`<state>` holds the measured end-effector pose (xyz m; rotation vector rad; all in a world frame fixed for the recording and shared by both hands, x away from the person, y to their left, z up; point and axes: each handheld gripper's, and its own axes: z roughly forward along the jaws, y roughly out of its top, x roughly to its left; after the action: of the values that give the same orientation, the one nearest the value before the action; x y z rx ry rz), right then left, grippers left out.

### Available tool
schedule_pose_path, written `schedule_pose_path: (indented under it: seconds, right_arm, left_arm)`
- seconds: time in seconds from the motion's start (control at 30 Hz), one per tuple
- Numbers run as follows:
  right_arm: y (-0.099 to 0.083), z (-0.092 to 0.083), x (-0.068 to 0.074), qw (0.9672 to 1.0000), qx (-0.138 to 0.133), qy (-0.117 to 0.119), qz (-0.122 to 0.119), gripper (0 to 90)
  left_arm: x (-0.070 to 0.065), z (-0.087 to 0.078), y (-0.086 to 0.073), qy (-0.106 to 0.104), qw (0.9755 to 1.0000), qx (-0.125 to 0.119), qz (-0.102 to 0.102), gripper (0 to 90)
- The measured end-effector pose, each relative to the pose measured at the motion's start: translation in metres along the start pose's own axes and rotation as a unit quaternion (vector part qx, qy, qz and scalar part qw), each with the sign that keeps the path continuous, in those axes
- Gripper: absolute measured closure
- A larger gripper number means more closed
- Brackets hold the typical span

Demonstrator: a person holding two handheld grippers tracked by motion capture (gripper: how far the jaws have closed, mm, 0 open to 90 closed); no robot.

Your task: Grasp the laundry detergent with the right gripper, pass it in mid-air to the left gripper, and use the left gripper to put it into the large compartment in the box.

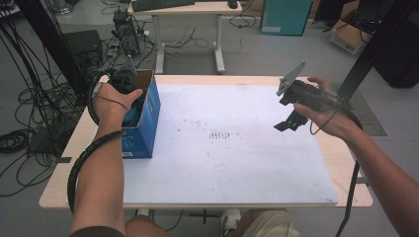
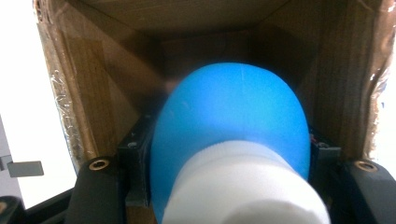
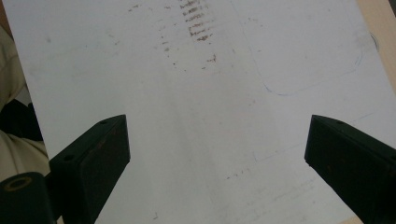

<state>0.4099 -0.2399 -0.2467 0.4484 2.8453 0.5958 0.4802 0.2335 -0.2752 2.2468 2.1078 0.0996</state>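
An open blue cardboard box (image 1: 148, 123) stands at the left of the table, and its brown inside walls (image 2: 116, 70) surround the left gripper view. My left gripper (image 1: 132, 101) reaches down into it. Between the jaws sits a blue rounded bottle (image 2: 229, 121) with a white cap (image 2: 243, 191) toward the camera, and the left gripper (image 2: 229, 168) is shut on it. My right gripper (image 1: 287, 122) hovers over the right part of the white sheet (image 1: 222, 163). The right gripper (image 3: 217, 154) is open with nothing between its jaws.
The white sheet (image 3: 187, 93) covers most of the wooden table (image 1: 346, 163) and has brown speckled marks (image 1: 220, 134) at its middle. Behind the table are a desk (image 1: 188, 10), cables on the floor (image 1: 29, 98) and black frame posts (image 1: 375, 44).
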Motion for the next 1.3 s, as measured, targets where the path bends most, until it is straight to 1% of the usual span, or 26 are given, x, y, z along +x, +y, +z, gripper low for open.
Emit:
schedule_pose_path:
  seconds: [0.17, 0.2, 0.3, 0.57, 0.67, 0.7, 0.73, 0.93, 1.0, 1.03, 1.3]
  right_arm:
    - [-0.0007, -0.0004, -0.0004, 1.0, 0.005, 0.001, -0.002, 6.8]
    - [-0.0008, -0.0002, 0.0002, 1.0, 0.004, 0.0, 0.002, 6.8]
    - [-0.0014, -0.0007, -0.0008, 1.0, 0.003, 0.001, -0.002, 6.9]
    - [-0.0035, -0.0009, -0.0005, 1.0, 0.003, 0.0, 0.005, 6.8]
    - [-0.0039, -0.0007, -0.0005, 1.0, 0.002, -0.001, 0.004, 6.9]
    - [-0.0039, -0.0008, -0.0011, 1.0, 0.004, 0.001, 0.0, 6.9]
    - [-0.0038, -0.0007, -0.0004, 1.0, 0.003, 0.0, 0.004, 6.9]
    - [-0.0059, 0.0, -0.0005, 1.0, 0.002, 0.0, 0.008, 6.9]
    - [-0.0068, 0.0007, -0.0009, 1.0, 0.003, 0.001, 0.004, 6.9]
    - [-0.007, 0.0012, -0.0003, 1.0, 0.001, 0.0, 0.008, 6.9]
    - [-0.0086, -0.0001, -0.0011, 0.9999, 0.001, 0.001, 0.01, 6.9]
  left_arm:
    - [0.0005, 0.0001, -0.0002, -0.001, 1.0, -0.001, -0.001, 36.6]
    - [0.0005, 0.0, -0.0002, -0.001, 1.0, -0.001, -0.001, 36.6]
    - [0.0004, 0.0001, -0.0002, -0.001, 1.0, -0.001, -0.001, 36.6]
    - [-0.0002, 0.0001, 0.0002, 0.0, 1.0, 0.0, 0.0, 36.6]
    - [-0.0011, 0.0001, 0.0004, 0.001, 1.0, 0.001, 0.002, 36.6]
    - [-0.0012, 0.0001, 0.0004, 0.001, 1.0, 0.001, 0.002, 36.6]
    - [-0.0012, 0.0001, 0.0003, 0.001, 1.0, 0.001, 0.002, 36.6]
    - [-0.0004, 0.0001, -0.0002, 0.0, 1.0, -0.001, 0.001, 36.6]
    - [-0.0006, 0.0001, -0.0001, 0.0, 1.0, 0.0, 0.001, 36.6]
    - [-0.0011, -0.0001, 0.0002, 0.0, 1.0, 0.001, 0.002, 36.6]
    - [-0.0021, -0.0001, 0.0004, 0.002, 1.0, 0.002, 0.004, 36.6]
